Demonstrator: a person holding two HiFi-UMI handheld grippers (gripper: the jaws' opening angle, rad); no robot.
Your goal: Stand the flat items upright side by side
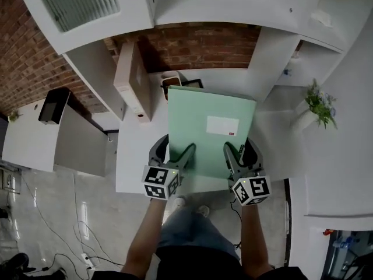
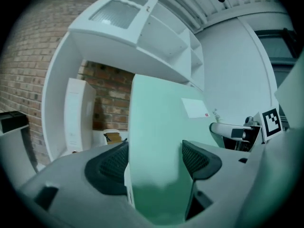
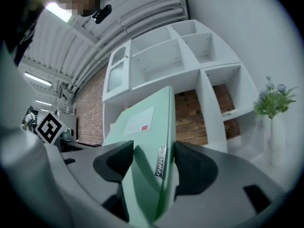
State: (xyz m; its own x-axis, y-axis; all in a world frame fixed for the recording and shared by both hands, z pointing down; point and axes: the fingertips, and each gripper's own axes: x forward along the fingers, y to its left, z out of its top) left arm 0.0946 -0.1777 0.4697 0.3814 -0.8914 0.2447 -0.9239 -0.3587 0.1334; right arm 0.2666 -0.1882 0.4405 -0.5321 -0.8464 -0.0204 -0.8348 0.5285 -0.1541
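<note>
A pale green flat file box [image 1: 210, 133] with a white label is held above the white desk [image 1: 131, 168] by its near edge, labelled face toward me. My left gripper [image 1: 175, 149] is shut on its near left corner and my right gripper [image 1: 242, 149] on its near right corner. The left gripper view shows the box [image 2: 159, 127] rising between the pads [image 2: 110, 167]. In the right gripper view its spine [image 3: 159, 160] sits clamped in the right gripper [image 3: 153, 165]. A beige flat box [image 1: 131, 83] stands upright in the brick-backed alcove, left of the green one.
White shelving [image 1: 233, 4] surrounds the alcove, with a divider wall [image 1: 271, 57] on its right. A small brown-and-white object [image 1: 175, 79] sits at the alcove's back. A vase of flowers [image 1: 317, 107] stands at the right, and a black box [image 1: 53, 105] on the left counter.
</note>
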